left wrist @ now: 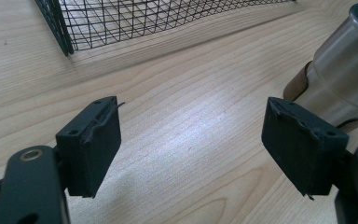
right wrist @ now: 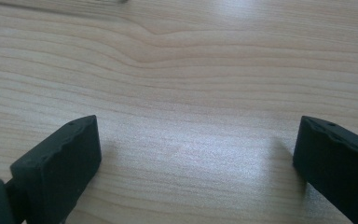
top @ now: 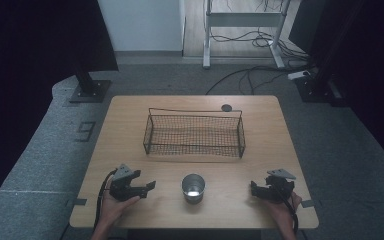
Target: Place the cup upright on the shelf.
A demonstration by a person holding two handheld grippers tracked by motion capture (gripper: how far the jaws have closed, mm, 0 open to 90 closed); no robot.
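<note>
A shiny metal cup stands upright on the wooden table near its front edge, between both hands. Behind it sits a black wire mesh basket with nothing visible inside. My left gripper rests left of the cup, open, pointing toward it. In the left gripper view the cup rises just beyond the right jaw, and the gripper holds nothing. My right gripper lies right of the cup, open. In the right gripper view its wide-apart jaws frame bare wood.
A small dark round disc lies at the table's back edge behind the basket. The basket's corner shows at the top of the left gripper view. Dark stands, a desk frame and cables fill the floor beyond.
</note>
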